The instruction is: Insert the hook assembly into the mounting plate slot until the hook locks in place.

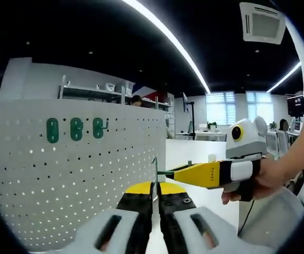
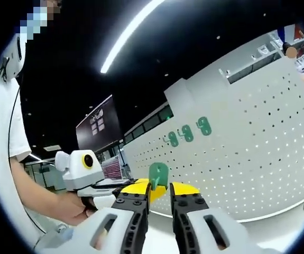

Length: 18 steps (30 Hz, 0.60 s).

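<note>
A: How many hooks on the board [image 1: 62,174]?

B: Three green plates [image 1: 76,129] in a row near the board's top edge; the rightmost one carries a small dark hook. A fourth green plate [image 2: 158,176] is off the board, pinched edge-on between the jaws of the left gripper [image 1: 155,191], which are pressed nearly together on it.

A: And the second gripper?

B: The right gripper [image 1: 181,172] comes in from the side away from the board, held in a hand [image 1: 260,182]. Its yellow jaw tips close on a thin metal hook [image 1: 165,172] that meets the held plate.

A: Any room to move?

B: The board's holes below the three plates are free. Beside the board's near edge the white table [image 1: 194,153] lies open.
</note>
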Tool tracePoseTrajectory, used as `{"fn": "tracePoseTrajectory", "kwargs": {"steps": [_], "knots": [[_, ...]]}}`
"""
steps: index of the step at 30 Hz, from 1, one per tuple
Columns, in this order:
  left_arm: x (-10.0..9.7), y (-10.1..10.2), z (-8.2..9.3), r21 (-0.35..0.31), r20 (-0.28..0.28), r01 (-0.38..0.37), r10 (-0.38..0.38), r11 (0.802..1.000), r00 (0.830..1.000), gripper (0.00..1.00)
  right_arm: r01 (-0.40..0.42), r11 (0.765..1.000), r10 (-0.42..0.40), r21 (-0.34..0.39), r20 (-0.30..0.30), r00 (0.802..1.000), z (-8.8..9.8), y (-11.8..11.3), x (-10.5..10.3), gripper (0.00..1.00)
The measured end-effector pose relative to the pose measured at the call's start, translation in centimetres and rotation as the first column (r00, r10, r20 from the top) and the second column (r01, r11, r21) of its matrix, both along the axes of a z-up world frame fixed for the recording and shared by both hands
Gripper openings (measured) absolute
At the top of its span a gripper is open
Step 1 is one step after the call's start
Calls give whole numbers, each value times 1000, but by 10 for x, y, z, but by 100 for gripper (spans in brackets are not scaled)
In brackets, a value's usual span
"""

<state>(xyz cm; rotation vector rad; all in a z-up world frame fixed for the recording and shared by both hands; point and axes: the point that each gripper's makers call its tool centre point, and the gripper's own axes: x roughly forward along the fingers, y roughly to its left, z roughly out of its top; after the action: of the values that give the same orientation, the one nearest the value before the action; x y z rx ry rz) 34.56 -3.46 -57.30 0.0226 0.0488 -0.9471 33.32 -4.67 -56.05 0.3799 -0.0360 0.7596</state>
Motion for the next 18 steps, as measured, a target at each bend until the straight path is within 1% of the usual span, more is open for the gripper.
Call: {"fn": "tracePoseTrajectory", "kwargs": {"steps": [11, 16, 18], "knots": [[-3, -2, 1, -6, -4, -2, 2, 1000, 1000, 2, 10, 1000, -10, 3, 0, 1000, 2, 5, 4, 8], [-2, -1, 2, 5, 6, -21, 20, 1000, 1000, 2, 14, 1000, -14, 6, -6, 1000, 4, 8, 5, 3], [-2, 0, 2, 5, 9, -30, 30, 1000, 1000, 2, 25, 1000, -25, -1, -2, 1000, 4, 9, 6, 3]]}}
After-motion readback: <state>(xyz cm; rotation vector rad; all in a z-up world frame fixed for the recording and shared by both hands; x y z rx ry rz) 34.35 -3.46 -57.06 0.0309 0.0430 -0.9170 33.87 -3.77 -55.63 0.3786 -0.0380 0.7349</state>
